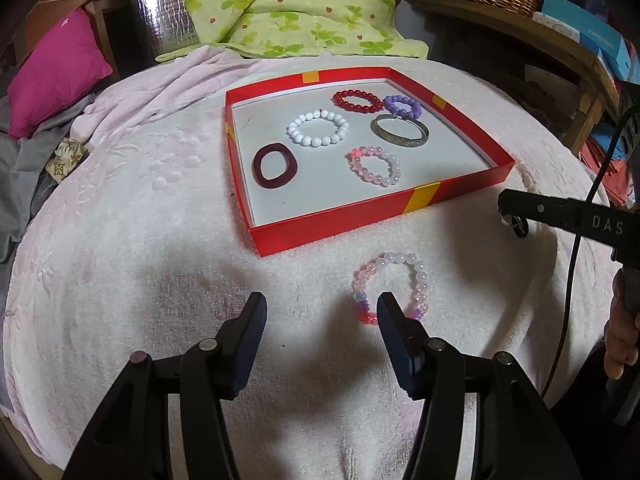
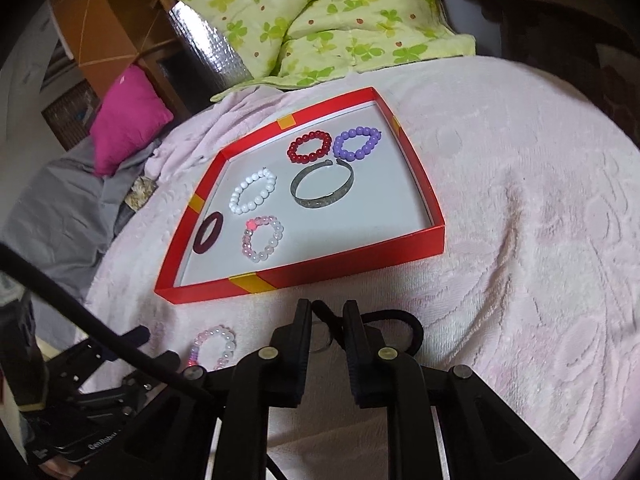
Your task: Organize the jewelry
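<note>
A pink and white bead bracelet (image 1: 400,259) lies on the pale pink blanket in front of the red tray (image 1: 340,222). My left gripper (image 1: 322,309) hangs open just above the blanket, its right finger over the bracelet's near left edge, nothing between its pads. My right gripper (image 2: 327,313) is shut on a black hair tie (image 2: 394,312), whose loop trails right and which carries a small ring. It hovers by the tray's near rim (image 2: 360,258). The left wrist view shows the right gripper (image 1: 505,208) at the right, the tie dangling under its tips.
Inside the tray lie a white bead bracelet (image 1: 318,127), a red one (image 1: 357,101), a purple one (image 1: 402,106), a metal bangle (image 1: 402,133), a pink bead bracelet (image 1: 374,166) and a dark red ring band (image 1: 275,166). A green quilt (image 1: 304,8) and a magenta cushion (image 1: 56,72) lie behind.
</note>
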A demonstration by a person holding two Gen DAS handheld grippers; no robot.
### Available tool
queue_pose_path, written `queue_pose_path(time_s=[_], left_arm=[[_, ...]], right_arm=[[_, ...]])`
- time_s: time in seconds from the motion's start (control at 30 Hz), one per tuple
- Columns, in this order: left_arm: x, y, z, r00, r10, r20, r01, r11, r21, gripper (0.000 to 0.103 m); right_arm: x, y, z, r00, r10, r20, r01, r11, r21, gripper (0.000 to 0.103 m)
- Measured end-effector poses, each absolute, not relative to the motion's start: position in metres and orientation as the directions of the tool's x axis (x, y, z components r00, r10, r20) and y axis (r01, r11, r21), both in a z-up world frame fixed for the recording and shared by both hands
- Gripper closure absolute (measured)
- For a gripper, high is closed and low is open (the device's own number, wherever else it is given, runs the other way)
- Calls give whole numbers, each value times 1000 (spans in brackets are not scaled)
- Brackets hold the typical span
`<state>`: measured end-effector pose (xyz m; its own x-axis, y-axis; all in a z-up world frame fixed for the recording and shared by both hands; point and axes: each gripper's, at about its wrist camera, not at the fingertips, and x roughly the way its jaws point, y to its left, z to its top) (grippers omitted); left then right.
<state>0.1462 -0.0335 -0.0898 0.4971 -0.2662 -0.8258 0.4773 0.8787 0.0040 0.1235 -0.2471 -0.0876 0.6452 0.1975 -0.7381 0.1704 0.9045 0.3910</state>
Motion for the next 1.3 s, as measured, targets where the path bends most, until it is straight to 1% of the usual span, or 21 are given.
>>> queue_pose_path(time_s=[0.1, 0.2, 0.3, 0.5, 0.6, 0.73, 0.77, 0.83, 0.9, 0.97, 1.0, 1.03, 1.1, 1.17, 1.23, 1.3], left_arm=[[144, -34, -89, 485, -286, -826, 491, 871, -14, 38], [142, -33, -88, 444, -341, -828, 516, 853, -74, 37], [140, -35, -91, 385, -388, -837, 548, 826, -131, 32], [144, -33, -99, 359, -384, -851, 526, 836, -156, 32], [147, -33, -99, 352, -400, -847, 512, 839, -183, 32], [145, -38, -99, 356, -413, -838, 523, 831, -187, 33], [145, -40, -100, 357, -414, -837, 527, 829, -186, 35], [145, -44, -102, 355, -416, -837, 539, 823, -180, 52], [147, -47, -105, 351, -413, -840, 540, 823, -178, 60], [148, -49, -107, 356, -409, -840, 536, 826, -174, 64], [147, -50, -107, 360, -410, -838, 538, 825, -172, 69], [147, -50, -106, 364, -413, -835, 542, 823, -171, 76], [146, -50, -106, 365, -415, -833, 549, 819, -167, 84], [146, -50, -107, 368, -408, -835, 551, 819, -157, 90], [147, -49, -107, 366, -407, -837, 549, 821, -159, 91], [147, -49, -106, 372, -408, -834, 550, 821, -156, 91]], right_arm=[[123, -252, -88, 648, 221, -729, 179, 886, 428, 86], [120, -261, -89, 655, 261, -709, 188, 853, 488, 86], [116, -273, -90, 664, 291, -689, 205, 816, 541, 86], [107, -296, -95, 684, 327, -653, 245, 740, 627, 86], [106, -300, -96, 686, 330, -648, 257, 723, 641, 86], [105, -300, -95, 689, 333, -643, 251, 723, 644, 86], [105, -299, -95, 690, 335, -642, 249, 723, 645, 86], [105, -299, -94, 691, 337, -640, 247, 722, 647, 86], [104, -300, -95, 691, 338, -639, 247, 721, 648, 86], [103, -301, -95, 692, 338, -638, 248, 719, 649, 86], [103, -302, -95, 692, 339, -637, 249, 717, 651, 86], [103, -303, -95, 694, 341, -634, 251, 711, 657, 86], [101, -306, -94, 698, 329, -636, 260, 711, 654, 84], [101, -304, -91, 691, 297, -659, 268, 741, 615, 83], [103, -299, -89, 685, 270, -677, 262, 776, 574, 82], [105, -293, -87, 677, 252, -691, 251, 804, 540, 71]])
